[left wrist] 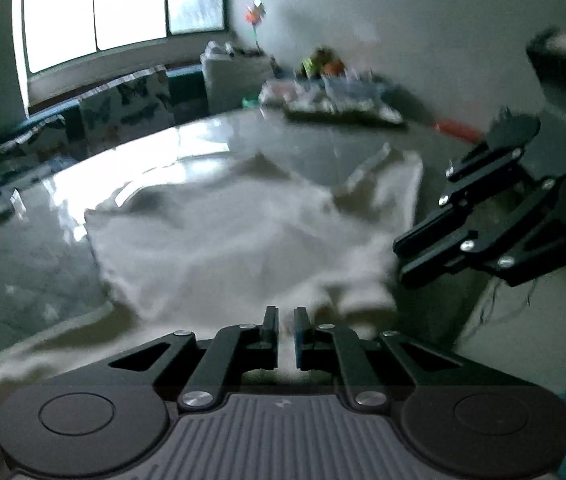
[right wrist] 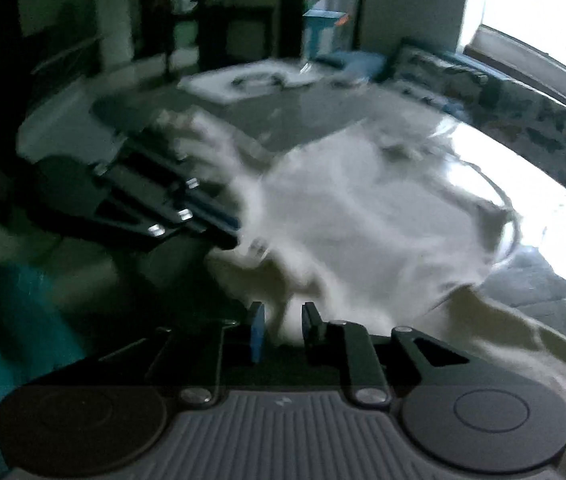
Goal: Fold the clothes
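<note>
White cloth garment point(left wrist: 243, 232), crumpled and unevenly spread, lying on a glossy grey tabletop point(left wrist: 43, 248) with its near edge drawn up toward both tools; outline blurred. Left gripper point(left wrist: 286, 330): black two-finger tool, levelled low over the near hem, fingers drawn to a narrow slit with white fabric pinched between them. Right gripper point(right wrist: 283, 330): black, one blue pad, held just beside the left at the same edge, fingers slightly wider apart, a fold of the same cloth caught in the gap. Each tool appears side-on in the other's view, angled toward the garment.
</note>
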Demonstrator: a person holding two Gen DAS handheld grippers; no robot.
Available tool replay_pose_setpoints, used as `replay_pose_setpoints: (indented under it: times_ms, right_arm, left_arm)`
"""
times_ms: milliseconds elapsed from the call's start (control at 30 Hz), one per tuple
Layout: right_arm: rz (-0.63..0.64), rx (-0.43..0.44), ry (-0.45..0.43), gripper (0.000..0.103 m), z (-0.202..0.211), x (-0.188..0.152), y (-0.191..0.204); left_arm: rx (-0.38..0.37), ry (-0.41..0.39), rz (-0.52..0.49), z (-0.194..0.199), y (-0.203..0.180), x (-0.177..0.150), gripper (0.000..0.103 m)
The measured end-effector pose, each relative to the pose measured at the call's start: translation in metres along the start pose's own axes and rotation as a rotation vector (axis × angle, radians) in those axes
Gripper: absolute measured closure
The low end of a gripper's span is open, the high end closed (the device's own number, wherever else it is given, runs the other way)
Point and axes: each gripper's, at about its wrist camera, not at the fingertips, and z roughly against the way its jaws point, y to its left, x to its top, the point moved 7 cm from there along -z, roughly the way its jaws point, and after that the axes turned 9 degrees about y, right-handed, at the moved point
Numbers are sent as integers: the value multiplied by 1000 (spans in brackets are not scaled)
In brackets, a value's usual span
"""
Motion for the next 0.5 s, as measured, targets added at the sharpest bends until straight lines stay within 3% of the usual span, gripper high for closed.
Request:
replay_pose_setpoints:
  times_ms: [100,267,367,433,500]
  right_arm:
    - [-77,-59,-43,84,-5,7,-25]
    - [-143,-85,-3,84,-38,-4,-42]
    - [-152,-66,35,84,-43,-21,-40]
    - [-194,-67,9,82,-32,-24,-53]
    - [-236,-68,-17,74,-21,-27,-66]
  left_arm:
    - [22,-28,53,-8,7,19,93]
    - [-3,25,112,-49,3,27,93]
    - [-13,75,106,-65,-1,20,93]
    - [-15,92,97,-69,-4,13,93]
    - [-7,85,84,-67,-7,7,93]
